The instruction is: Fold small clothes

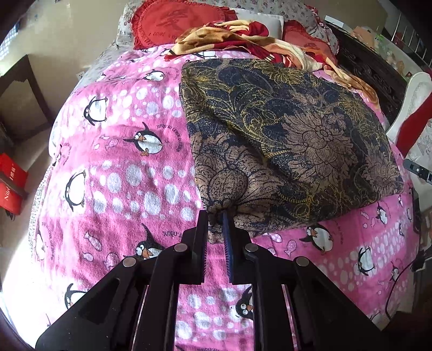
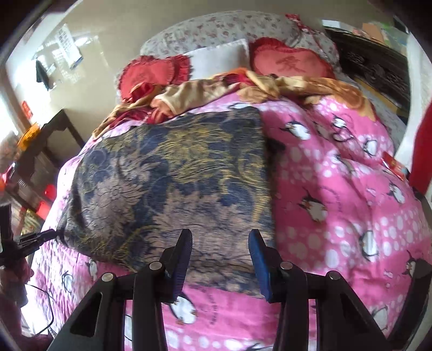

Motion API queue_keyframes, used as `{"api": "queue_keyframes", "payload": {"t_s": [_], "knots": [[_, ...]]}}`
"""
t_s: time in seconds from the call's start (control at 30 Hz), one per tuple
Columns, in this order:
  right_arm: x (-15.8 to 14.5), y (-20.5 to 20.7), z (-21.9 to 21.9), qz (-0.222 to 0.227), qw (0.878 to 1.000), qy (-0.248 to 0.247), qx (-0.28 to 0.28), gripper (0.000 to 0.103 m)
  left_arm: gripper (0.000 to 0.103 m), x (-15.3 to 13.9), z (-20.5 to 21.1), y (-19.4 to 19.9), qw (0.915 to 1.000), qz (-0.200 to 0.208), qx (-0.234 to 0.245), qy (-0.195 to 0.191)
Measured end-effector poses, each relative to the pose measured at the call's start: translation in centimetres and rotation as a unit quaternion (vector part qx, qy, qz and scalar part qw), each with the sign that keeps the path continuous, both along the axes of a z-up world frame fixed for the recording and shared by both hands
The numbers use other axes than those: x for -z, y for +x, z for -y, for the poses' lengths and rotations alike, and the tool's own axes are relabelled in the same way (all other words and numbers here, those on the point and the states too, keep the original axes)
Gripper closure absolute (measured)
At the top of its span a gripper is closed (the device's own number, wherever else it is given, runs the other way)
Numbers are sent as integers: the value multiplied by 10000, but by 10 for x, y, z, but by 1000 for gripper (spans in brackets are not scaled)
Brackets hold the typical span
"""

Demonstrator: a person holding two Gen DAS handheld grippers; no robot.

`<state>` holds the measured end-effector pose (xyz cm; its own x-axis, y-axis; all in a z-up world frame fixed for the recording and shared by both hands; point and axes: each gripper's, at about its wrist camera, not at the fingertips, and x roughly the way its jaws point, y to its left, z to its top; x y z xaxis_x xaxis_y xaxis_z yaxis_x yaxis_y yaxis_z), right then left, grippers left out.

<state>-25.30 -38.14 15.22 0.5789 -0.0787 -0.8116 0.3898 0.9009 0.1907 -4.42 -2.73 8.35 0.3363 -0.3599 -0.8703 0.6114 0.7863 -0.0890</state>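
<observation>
A dark blue, tan and gold floral garment (image 1: 283,140) lies folded into a rough rectangle on a pink penguin-print blanket (image 1: 121,167). My left gripper (image 1: 216,216) is shut on the garment's near left corner, pinching bunched cloth between its fingers. In the right wrist view the same garment (image 2: 172,178) fills the middle, and my right gripper (image 2: 220,243) is open above its near edge with nothing between its fingers. The left gripper (image 2: 40,236) shows at the garment's left corner there.
Red heart cushions (image 1: 172,24) and a crumpled red-and-orange blanket (image 1: 243,37) lie at the bed's far end. A dark table (image 1: 21,100) and red boxes (image 1: 10,183) stand left of the bed. Dark carved furniture (image 1: 372,67) stands on the right.
</observation>
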Motion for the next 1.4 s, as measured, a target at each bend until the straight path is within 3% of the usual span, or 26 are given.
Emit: {"api": "queue_keyframes", "payload": {"t_s": [0.17,0.33,0.43,0.53,0.83,0.9,1.1,1.23,1.4], "knots": [[12,23,-28,-118,9991,-149,-379,62,93,-10,1,-4,9998,193,-4,65],[29,29,-30,-333,9986,-137,-393,62,56,-20,1,-5,9997,183,-69,-146],[39,25,-23,-449,9985,-220,-228,62,56,-22,5,-3,9993,117,-122,-320],[66,20,-10,-891,9960,84,3,61,56,-16,15,3,9989,-11,-189,-418],[42,27,-25,-474,9987,18,-196,61,56,37,34,16,9988,-96,-446,190],[35,40,-32,-310,9989,-23,-352,60,54,46,28,18,9981,-265,-555,41],[39,92,-46,44,9984,-185,-531,58,49,49,26,16,9979,-110,-624,-121],[57,114,-54,-141,9966,-721,-379,56,43,51,27,10,9981,3,-603,-154],[64,111,-61,-37,9956,-850,-399,41,43,44,29,6,9977,146,-657,-103]]}}
